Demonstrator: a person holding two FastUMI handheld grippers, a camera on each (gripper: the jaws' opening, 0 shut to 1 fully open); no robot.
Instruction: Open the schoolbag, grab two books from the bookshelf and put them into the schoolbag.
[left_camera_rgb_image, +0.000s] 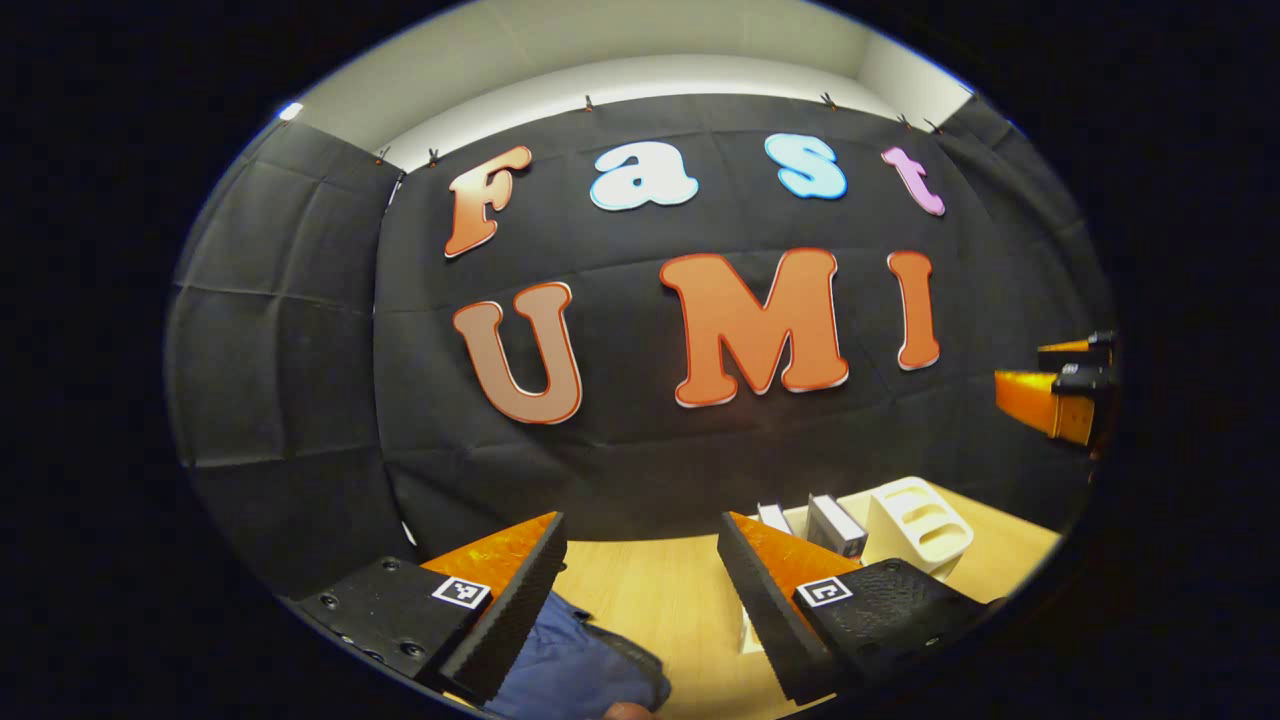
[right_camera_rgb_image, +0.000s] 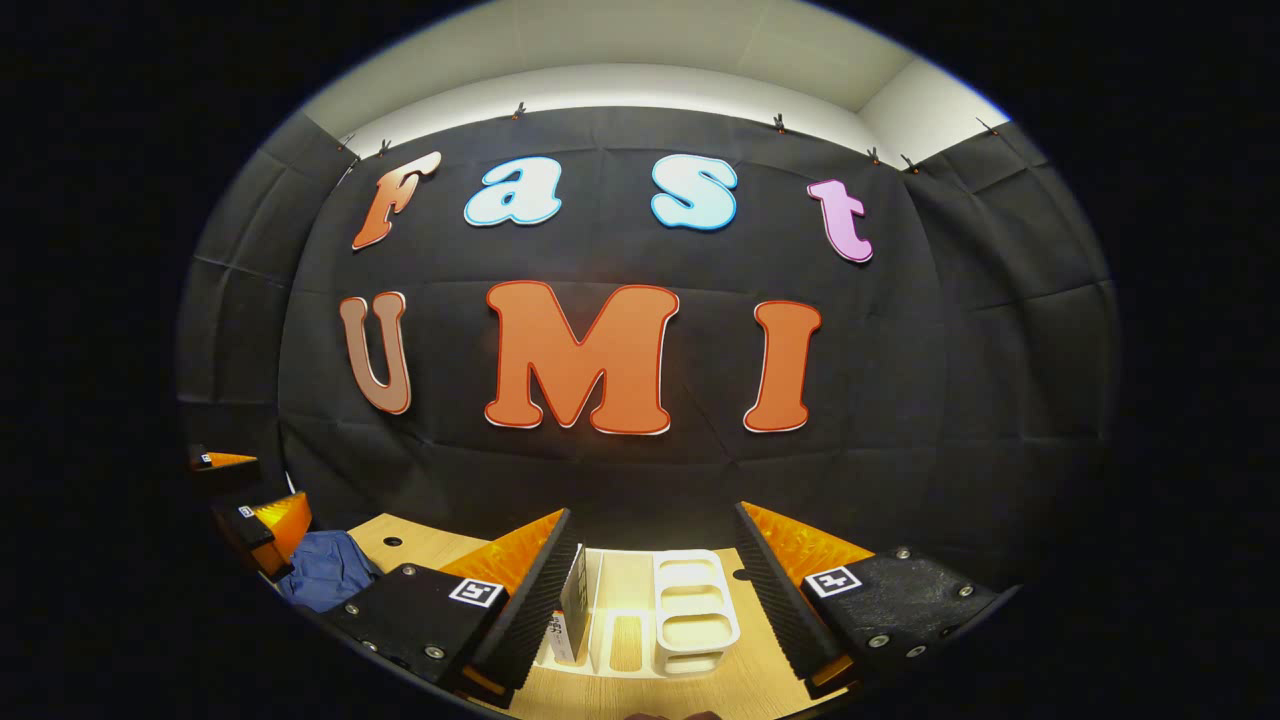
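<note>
In the left gripper view my left gripper (left_camera_rgb_image: 640, 570) is open, held above the wooden table (left_camera_rgb_image: 650, 590), with the blue schoolbag (left_camera_rgb_image: 570, 670) lying just below its left finger. To the right stand a white bookshelf (left_camera_rgb_image: 915, 525) and two upright books (left_camera_rgb_image: 815, 525). The other gripper (left_camera_rgb_image: 1060, 390) shows at the far right edge. In the right gripper view my right gripper (right_camera_rgb_image: 655, 575) is open, with the white bookshelf (right_camera_rgb_image: 690, 610) seen between its fingers and a book (right_camera_rgb_image: 572, 605) standing beside the left finger. The schoolbag (right_camera_rgb_image: 325, 570) and left gripper (right_camera_rgb_image: 250, 520) show at far left.
The black cloth wall closes the back of the booth right behind the table. The table (right_camera_rgb_image: 420, 540) has small round holes near its far edge. A white object (left_camera_rgb_image: 748, 632) lies partly hidden behind my left gripper's right finger.
</note>
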